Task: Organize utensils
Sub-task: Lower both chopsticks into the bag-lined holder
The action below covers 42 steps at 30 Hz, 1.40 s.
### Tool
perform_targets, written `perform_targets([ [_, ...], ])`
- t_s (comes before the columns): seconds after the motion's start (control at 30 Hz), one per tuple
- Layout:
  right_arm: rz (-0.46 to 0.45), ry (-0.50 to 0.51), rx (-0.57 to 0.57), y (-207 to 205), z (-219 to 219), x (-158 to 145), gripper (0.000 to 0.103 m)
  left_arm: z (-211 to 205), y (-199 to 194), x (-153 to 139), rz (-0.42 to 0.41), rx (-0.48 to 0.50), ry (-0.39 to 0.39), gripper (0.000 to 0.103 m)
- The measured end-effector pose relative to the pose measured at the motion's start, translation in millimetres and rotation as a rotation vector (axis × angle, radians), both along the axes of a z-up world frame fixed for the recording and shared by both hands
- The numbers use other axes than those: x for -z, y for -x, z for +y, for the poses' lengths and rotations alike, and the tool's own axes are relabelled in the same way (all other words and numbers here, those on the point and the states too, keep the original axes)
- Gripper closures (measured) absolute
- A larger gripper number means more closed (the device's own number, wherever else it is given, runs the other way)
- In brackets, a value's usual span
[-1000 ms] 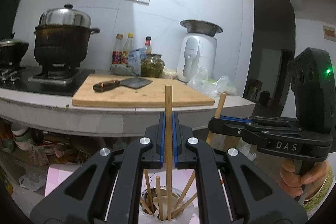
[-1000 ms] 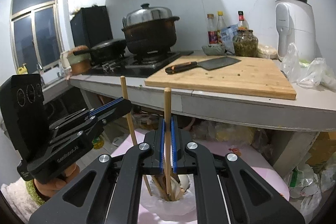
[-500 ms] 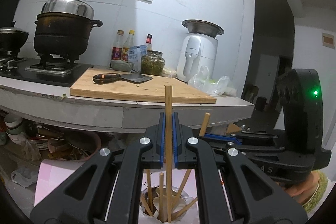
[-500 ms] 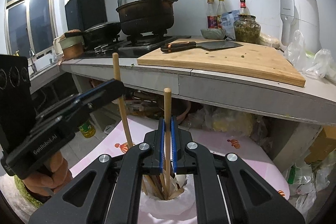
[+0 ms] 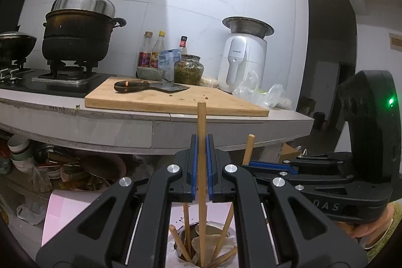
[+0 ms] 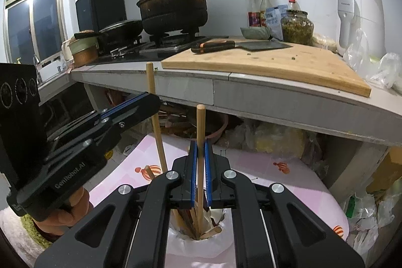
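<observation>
Wooden chopstick [image 5: 201, 142] clenched upright in left claw [image 5: 201, 167], tip down in the cup [image 5: 206, 246] below; right claw [image 6: 200, 175] grips another chopstick [image 6: 200, 155], both sunk lower than before.

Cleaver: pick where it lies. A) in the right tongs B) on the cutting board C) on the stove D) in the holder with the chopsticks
B: the cleaver lies flat on the cutting board, while each of the tongs is shut on a chopstick over the holder.
</observation>
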State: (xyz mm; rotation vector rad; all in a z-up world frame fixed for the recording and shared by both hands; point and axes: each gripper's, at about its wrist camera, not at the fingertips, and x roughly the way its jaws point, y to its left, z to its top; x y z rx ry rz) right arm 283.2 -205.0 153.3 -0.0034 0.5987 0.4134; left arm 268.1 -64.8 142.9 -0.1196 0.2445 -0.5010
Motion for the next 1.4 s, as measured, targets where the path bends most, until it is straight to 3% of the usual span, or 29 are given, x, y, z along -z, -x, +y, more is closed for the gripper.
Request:
perform_targets([
  [0.7, 0.097, 0.022, -0.014, 3, 5, 45, 0.097, 11, 7, 51, 0.055, 0.032, -0.008, 0.097],
  [1.4, 0.151, 0.103, 0.005, -13, 15, 56, 0.095, 3, 1, 78, 0.162, 0.017, -0.072, 0.097],
])
